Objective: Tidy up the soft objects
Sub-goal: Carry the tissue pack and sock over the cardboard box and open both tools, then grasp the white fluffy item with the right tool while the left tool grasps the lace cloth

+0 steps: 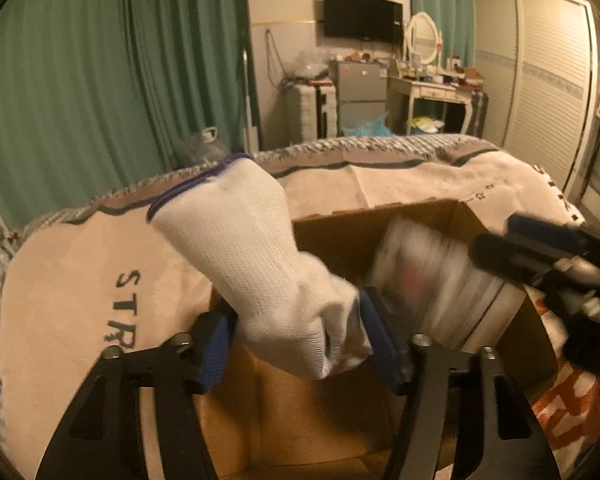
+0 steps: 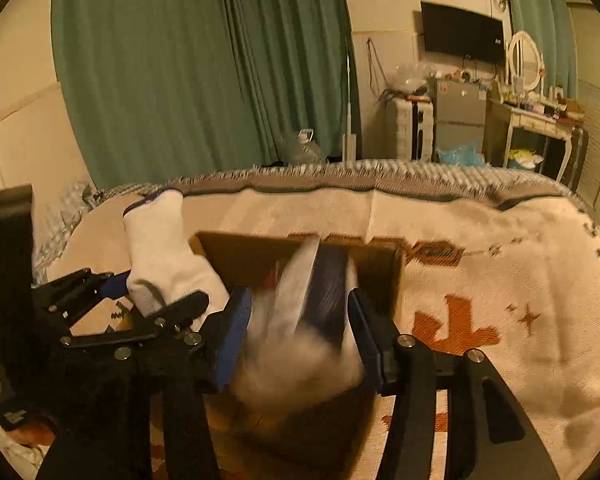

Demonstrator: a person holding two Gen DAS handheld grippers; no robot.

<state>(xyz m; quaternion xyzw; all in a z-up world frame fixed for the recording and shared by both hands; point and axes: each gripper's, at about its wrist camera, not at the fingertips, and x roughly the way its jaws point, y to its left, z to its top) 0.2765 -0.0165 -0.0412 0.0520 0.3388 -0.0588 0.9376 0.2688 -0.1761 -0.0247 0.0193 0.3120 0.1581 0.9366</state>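
My left gripper (image 1: 296, 334) is shut on a white knit glove (image 1: 260, 264) with a purple cuff, held over the near left part of an open cardboard box (image 1: 340, 236) on the bed. The glove also shows in the right wrist view (image 2: 160, 248). My right gripper (image 2: 300, 336) is open above the box (image 2: 236, 252). A blurred soft item (image 2: 304, 320), white and dark striped, sits between its fingers without being pinched. In the left wrist view it is a blurred striped shape (image 1: 432, 280) inside the box, with the right gripper (image 1: 548, 256) beside it.
The box sits on a beige blanket (image 1: 80, 280) with dark lettering and orange marks, spread over the bed. Green curtains (image 1: 100, 80) hang behind. A dresser with a mirror (image 1: 424, 40), a small fridge and a wall TV stand at the far wall.
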